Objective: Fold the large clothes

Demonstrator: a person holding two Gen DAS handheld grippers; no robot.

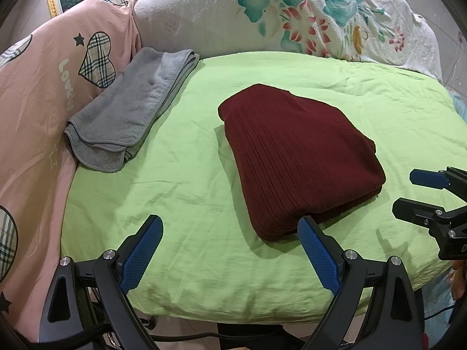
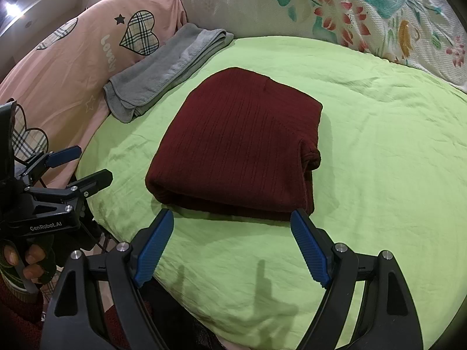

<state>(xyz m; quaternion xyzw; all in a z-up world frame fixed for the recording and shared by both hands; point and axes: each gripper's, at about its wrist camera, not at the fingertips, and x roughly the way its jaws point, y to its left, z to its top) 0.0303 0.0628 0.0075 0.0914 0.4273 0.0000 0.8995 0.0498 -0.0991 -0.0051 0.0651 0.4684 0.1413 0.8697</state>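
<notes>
Green sheet (image 1: 181, 175) is carrying a folded maroon sweater (image 1: 294, 157); left gripper (image 1: 230, 227) and right gripper (image 2: 232, 221) are hovering near it, both spread, gripping nothing.

My left gripper (image 1: 230, 227): jaws spread wide, blue pads (image 1: 141, 255) facing inward, nothing between them. My right gripper (image 2: 232, 218): jaws likewise spread wide, nothing gripped. Both held level, side by side, well apart. In right wrist view, my left hand (image 2: 27, 258) wraps left gripper's handle, fingers curled, dark fingerless glove on.
</notes>
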